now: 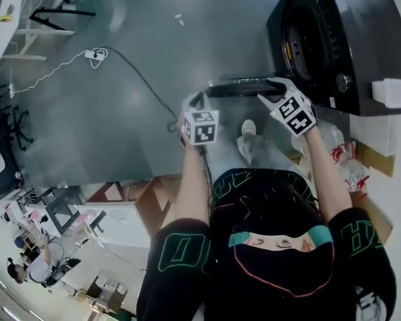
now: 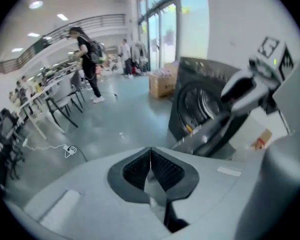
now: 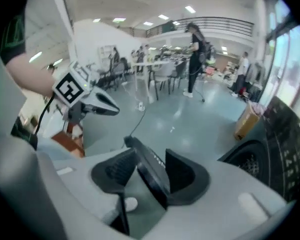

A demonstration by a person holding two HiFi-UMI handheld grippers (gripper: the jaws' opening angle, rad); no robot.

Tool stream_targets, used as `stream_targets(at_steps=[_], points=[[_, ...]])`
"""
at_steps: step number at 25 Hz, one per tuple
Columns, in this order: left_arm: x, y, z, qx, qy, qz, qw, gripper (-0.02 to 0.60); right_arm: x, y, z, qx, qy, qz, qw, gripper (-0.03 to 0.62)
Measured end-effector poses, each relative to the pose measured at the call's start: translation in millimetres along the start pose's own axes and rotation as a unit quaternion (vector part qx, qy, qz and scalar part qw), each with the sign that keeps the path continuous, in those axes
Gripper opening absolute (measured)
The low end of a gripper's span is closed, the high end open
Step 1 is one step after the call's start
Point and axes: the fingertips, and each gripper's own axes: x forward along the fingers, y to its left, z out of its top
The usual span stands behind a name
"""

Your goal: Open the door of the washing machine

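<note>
The black washing machine point(image 1: 341, 39) stands at the upper right of the head view, its drum opening point(image 1: 301, 42) uncovered. Its door point(image 1: 244, 87) is swung out and seen edge-on. My right gripper point(image 1: 271, 99) straddles that door's rim with the jaws wide. In the right gripper view the dark door edge point(image 3: 140, 156) runs slanted through the gap, and the pads do not clamp it. My left gripper point(image 1: 195, 100) hangs left of the door, apart from it. Its pads point(image 2: 162, 169) are pressed together on nothing. From there I see the machine point(image 2: 200, 99) and the right gripper point(image 2: 245, 86).
A cable with a white plug point(image 1: 97, 55) trails over the grey floor. Plastic bags point(image 1: 341, 152) lie beside the machine, and a white box point(image 1: 390, 92) sits on its top. A cardboard box point(image 2: 162, 84), tables, chairs and people are farther off.
</note>
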Motion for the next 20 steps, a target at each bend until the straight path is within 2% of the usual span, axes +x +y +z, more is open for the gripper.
stream_targets(at_steps=[1,3,5,6,9,12,14,15,18,20], points=[[-16,7,24,-0.040,-0.038,0.003,0.9985,0.012,-6,-7,16,0.047,-0.037,-0.007,0.998,0.192],[-46,19,77,-0.102,-0.114,0.012,0.9882,0.011,-20,-23,58,0.126,-0.119,-0.009,0.985,0.190],[-73,28,131,-0.135,-0.183,0.017,0.9737,0.011,-39,-41,107,0.160,-0.196,-0.007,0.967,0.169],[-88,30,157,-0.144,-0.212,0.014,0.9664,0.011,-52,-51,129,0.165,-0.230,-0.010,0.959,0.138],[-137,27,228,-0.141,-0.282,0.010,0.9489,0.011,-106,-82,181,0.182,-0.324,-0.030,0.928,0.014],[-188,17,280,-0.119,-0.344,0.047,0.9301,0.011,-167,-98,208,0.192,-0.397,-0.037,0.897,0.003],[-211,10,300,-0.109,-0.378,0.076,0.9164,0.011,-196,-105,215,0.186,-0.418,-0.051,0.888,0.003],[-218,9,304,-0.104,-0.386,0.091,0.9122,0.011,-206,-109,216,0.184,-0.422,-0.059,0.886,0.003],[-231,12,307,-0.108,-0.400,0.116,0.9028,0.011,-230,-121,217,0.180,-0.430,-0.085,0.881,0.003],[-238,18,309,-0.114,-0.405,0.128,0.8980,0.011,-245,-133,215,0.181,-0.431,-0.117,0.876,0.003]])
